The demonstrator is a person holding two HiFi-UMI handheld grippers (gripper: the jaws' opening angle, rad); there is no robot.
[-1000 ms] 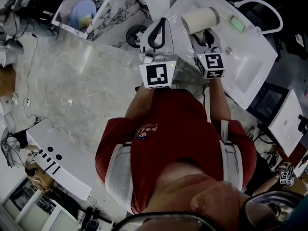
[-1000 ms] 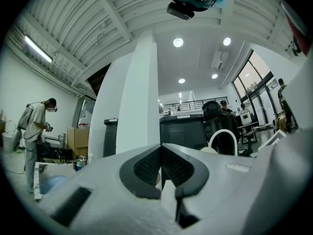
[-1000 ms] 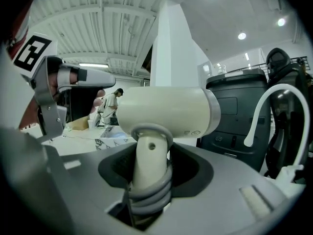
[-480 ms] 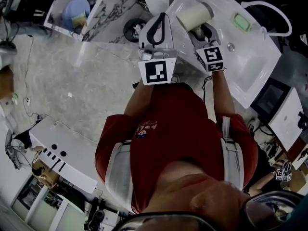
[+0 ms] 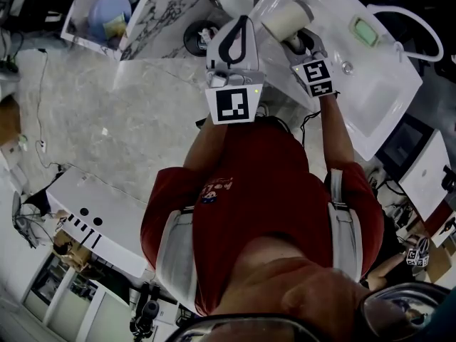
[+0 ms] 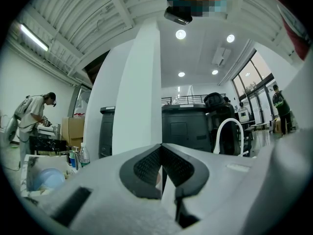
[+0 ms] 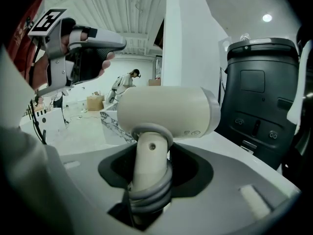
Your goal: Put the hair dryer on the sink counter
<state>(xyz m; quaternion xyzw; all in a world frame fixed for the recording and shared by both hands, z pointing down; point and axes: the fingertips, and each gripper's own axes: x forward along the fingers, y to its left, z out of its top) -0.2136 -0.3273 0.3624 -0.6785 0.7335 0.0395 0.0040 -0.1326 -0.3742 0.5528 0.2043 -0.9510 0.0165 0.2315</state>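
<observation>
Watching from the side here. The right gripper (image 7: 149, 177) is clenched round the handle of the hair dryer (image 7: 166, 111), with the cord (image 7: 149, 192) wound round that same handle. The dryer is up in the air over the near corner of the white sink worktop (image 5: 367, 130), not set down yet as far as I can see. The left gripper (image 6: 161, 147) is squeezed shut on nothing and just held up alongside.

What worries me is the fat round barrel sitting high above the grip. It looks top-heavy, so if the jaws sit on the cord rather than the handle, it might swivel on the way down. It's also right at the corner of the worktop, and a round barrel let go there could roll off onto the floor (image 5: 107, 112) or tip the other way into the basin (image 5: 342, 63). There's a green soap dish (image 5: 365, 31) and a white tap (image 5: 410, 20) further along, well apart from the dryer, so I'd guess they're safe.

The worktop looks glossy and smooth – nothing to stop a roll. The room is a big open workspace with a grey marble-look floor, a marble-patterned stand with a blue bowl (image 5: 108, 9) in it, a dark cabinet (image 7: 261, 87) behind the sink, ceiling spotlights, tall windows, and another person (image 6: 30, 112) busy at a bench.
</observation>
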